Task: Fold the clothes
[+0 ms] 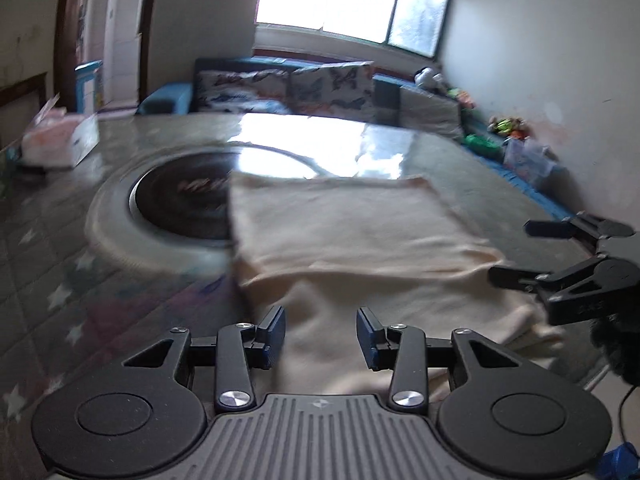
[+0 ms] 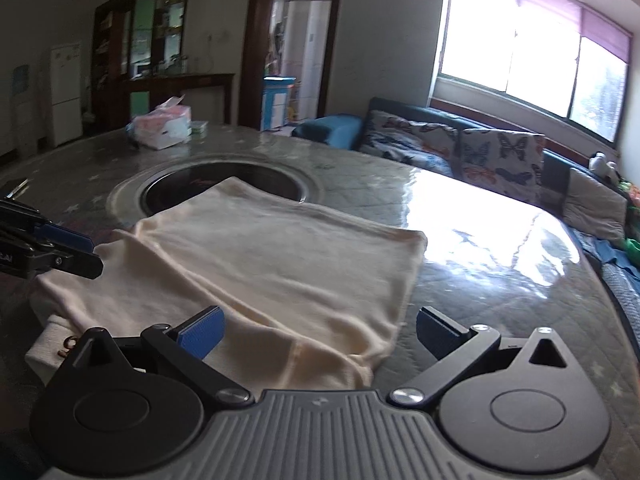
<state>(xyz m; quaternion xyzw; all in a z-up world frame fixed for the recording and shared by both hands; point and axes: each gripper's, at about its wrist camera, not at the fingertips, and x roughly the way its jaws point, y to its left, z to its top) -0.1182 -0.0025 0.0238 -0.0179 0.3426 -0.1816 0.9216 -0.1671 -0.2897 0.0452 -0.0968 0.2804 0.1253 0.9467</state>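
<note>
Both grippers [image 1: 321, 336] [image 2: 320, 332] gape empty above cream garment [image 2: 260, 264].

The folded cream knit garment [image 2: 280, 264] covers the near rim of the round recessed dark burner [image 2: 192, 192], whose printed lettering is illegible.

I see one cream garment [image 2: 280, 264] lying flat on the desk [image 2: 500, 280], already folded over itself into a rough rectangle. Its upper layer ends in a soft diagonal ridge across the lower one. Its far edge overlaps the round recessed opening [image 2: 216, 184] in the desk; the near edge is rumpled.
</note>
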